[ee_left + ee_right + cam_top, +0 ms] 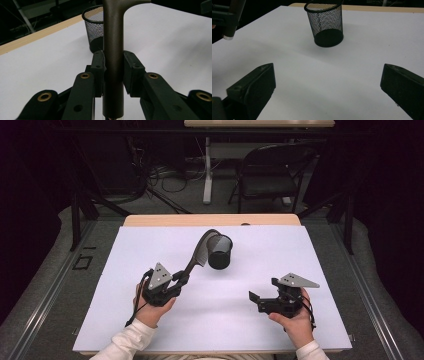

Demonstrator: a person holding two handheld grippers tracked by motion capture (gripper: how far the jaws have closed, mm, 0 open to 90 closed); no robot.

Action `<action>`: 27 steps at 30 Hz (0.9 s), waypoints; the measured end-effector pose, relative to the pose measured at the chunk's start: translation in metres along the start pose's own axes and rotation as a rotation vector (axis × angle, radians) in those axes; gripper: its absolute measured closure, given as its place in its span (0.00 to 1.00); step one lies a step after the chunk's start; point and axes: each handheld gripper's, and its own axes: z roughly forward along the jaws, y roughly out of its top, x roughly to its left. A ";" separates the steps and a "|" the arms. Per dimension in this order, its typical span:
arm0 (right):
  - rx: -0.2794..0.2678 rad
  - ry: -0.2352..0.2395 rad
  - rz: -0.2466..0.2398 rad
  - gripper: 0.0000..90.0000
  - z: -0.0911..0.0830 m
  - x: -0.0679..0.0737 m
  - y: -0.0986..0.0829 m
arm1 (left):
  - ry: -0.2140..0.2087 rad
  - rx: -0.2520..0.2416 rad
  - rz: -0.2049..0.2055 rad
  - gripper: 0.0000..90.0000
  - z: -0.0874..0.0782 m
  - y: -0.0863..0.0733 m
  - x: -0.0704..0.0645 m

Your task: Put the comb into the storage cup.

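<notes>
A dark brown comb (pixel 198 254) is clamped by its handle in my left gripper (pixel 181 278), which is shut on it left of the table's middle. The comb slants up and away, and its toothed end reaches the rim of a black mesh cup (pixel 220 251). The cup stands upright on the white mat (pixel 225 320). In the left gripper view the handle (pixel 113 37) rises between the pads, with the cup (pixel 95 27) behind it. My right gripper (pixel 263 290) rests at the front right, open and holding nothing. The right gripper view has its jaws wide apart (pixel 328 82) facing the cup (pixel 325 23).
The mat covers a wooden table whose far edge (pixel 210 220) shows as a light strip. Beyond it stand a black folding chair (pixel 270 170), a white table leg (pixel 207 170) and floor cables. Bare mat lies between and in front of the grippers.
</notes>
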 end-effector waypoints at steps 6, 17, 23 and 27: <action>-0.015 -0.003 0.003 0.00 0.002 0.004 0.025 | 0.000 -0.023 -0.011 0.81 0.000 -0.001 -0.001; 0.002 0.072 0.001 0.04 0.018 0.016 0.050 | 0.012 -0.030 -0.010 0.81 0.001 -0.004 -0.002; -0.014 0.062 0.011 0.08 0.020 0.017 0.061 | 0.015 -0.032 -0.010 0.81 0.002 -0.006 -0.002; -0.026 0.063 0.029 0.12 0.022 0.014 0.067 | 0.015 -0.041 -0.011 0.81 0.001 -0.006 -0.002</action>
